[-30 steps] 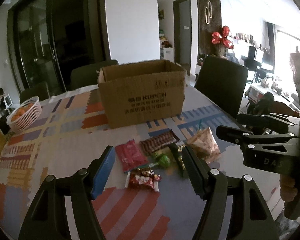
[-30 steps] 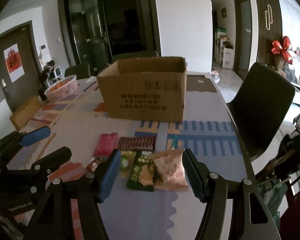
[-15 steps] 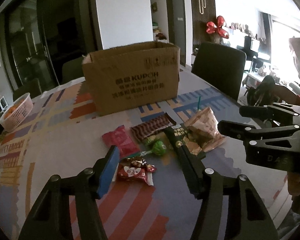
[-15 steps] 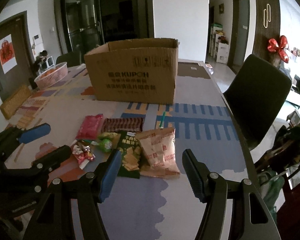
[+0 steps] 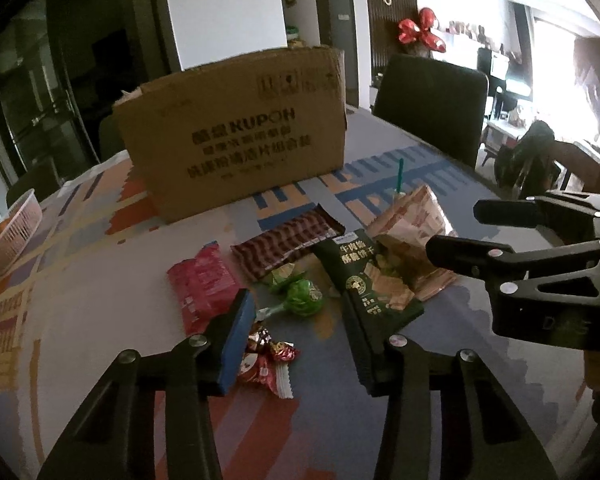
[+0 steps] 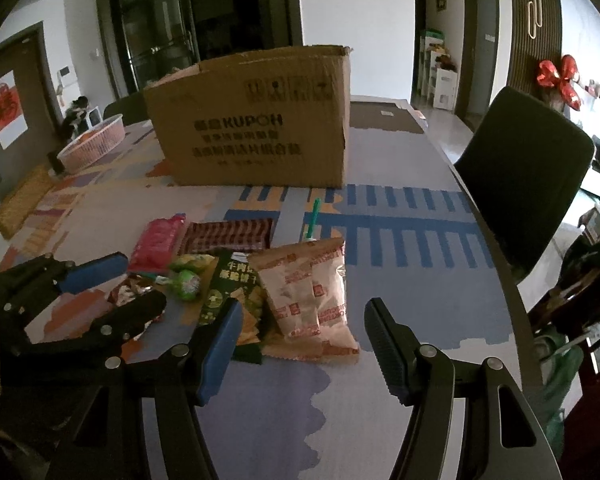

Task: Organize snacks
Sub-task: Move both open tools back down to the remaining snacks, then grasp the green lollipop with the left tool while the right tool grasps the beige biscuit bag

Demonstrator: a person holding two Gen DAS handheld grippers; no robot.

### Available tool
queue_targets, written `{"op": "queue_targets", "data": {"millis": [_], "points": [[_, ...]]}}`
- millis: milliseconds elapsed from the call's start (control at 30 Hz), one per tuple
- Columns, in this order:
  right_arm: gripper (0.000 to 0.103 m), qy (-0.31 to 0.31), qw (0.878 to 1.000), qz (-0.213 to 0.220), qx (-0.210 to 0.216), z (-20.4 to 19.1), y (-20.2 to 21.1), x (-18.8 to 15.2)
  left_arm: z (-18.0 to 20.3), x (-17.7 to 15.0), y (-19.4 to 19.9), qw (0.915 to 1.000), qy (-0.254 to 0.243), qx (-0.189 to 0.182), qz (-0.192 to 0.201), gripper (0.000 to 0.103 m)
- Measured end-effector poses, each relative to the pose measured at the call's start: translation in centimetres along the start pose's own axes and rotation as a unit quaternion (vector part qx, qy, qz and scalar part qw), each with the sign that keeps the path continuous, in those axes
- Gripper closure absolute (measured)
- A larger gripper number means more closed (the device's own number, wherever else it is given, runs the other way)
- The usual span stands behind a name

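Several snacks lie on the table before an open cardboard box (image 5: 236, 132) (image 6: 256, 120): a pink packet (image 5: 200, 288), a dark red striped bar (image 5: 288, 240), a green lollipop (image 5: 304, 300), a red candy wrapper (image 5: 268, 356), a dark green cracker bag (image 5: 372, 280) (image 6: 232, 284) and a pale orange bag (image 5: 416, 232) (image 6: 308, 292). My left gripper (image 5: 296, 328) is open and low, its jaws flanking the lollipop and red candy. My right gripper (image 6: 300, 332) is open, its jaws either side of the pale orange bag's near end.
A pink basket (image 6: 94, 142) with fruit stands at the table's far left. A green straw (image 6: 313, 216) lies behind the bags. A dark chair (image 6: 520, 176) stands at the table's right edge. Each gripper shows in the other's view (image 5: 540, 256) (image 6: 80, 304).
Both grippers have moved forward and down toward the snacks. The left now straddles the lollipop and red candy; the right has closed in on the pale orange bag.
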State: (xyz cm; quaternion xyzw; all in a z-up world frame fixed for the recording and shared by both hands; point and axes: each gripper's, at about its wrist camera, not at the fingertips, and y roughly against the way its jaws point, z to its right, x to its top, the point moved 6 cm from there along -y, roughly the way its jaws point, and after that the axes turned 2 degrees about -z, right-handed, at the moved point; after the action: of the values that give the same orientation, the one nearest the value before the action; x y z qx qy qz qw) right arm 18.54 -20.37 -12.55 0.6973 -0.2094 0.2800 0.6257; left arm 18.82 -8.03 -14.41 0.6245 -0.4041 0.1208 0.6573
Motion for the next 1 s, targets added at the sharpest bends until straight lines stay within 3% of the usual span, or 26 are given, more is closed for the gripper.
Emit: {"op": "queue_targets", "data": {"millis": [200,800,1000], "points": [[0.039,-0.001,1.000,-0.009,0.002,0.1,-1.2,-0.1,0.0,-0.2,-1.6,0.9998,0.000,-0.005,-0.020,0.066],[0.040,-0.014,0.999,-0.027,0.022,0.2,-3.4,-0.3,0.1,0.4,-4.2,0.9987,0.005,-0.017,-0.047,0.071],[0.057,-0.010,0.999,-0.032,0.019,0.0,-3.7,-0.4,-0.6,0.6,-5.2,0.9972,0.028,-0.031,-0.063,0.072]]}}
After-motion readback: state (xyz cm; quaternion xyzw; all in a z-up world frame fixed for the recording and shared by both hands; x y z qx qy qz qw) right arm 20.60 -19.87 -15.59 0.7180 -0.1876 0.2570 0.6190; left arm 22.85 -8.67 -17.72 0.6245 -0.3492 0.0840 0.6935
